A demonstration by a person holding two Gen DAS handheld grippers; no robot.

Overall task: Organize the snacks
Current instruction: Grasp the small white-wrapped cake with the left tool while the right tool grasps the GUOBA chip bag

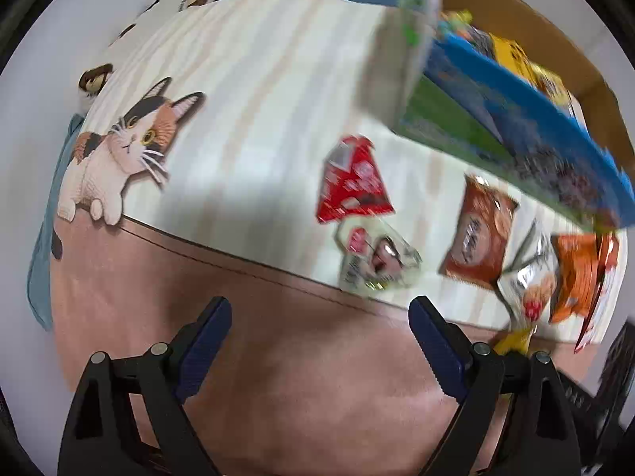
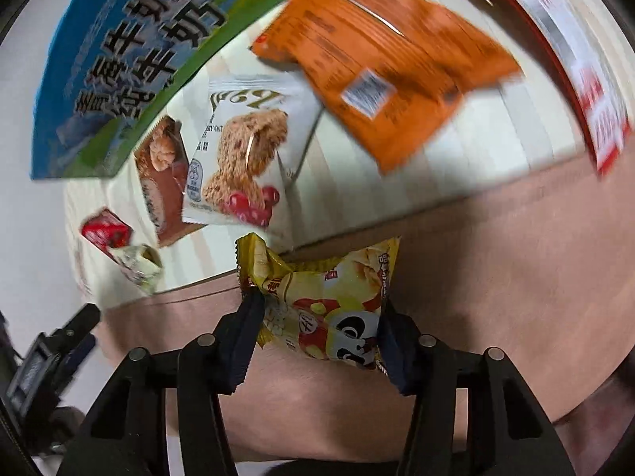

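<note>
My right gripper is shut on a yellow snack packet with a panda on it, one pad pressed against each side, over the pink part of the mat. The same yellow packet peeks in at the lower right of the left wrist view. My left gripper is open with nothing between its fingers, over the pink band. Loose snacks lie ahead on the striped part: a red packet, a clear packet, a brown packet, a white oat-biscuit packet and an orange packet.
A blue and green carton with snacks inside stands at the far right of the mat, beside a brown cardboard box. The mat carries a cat picture on its left. A large red pack lies at the right edge.
</note>
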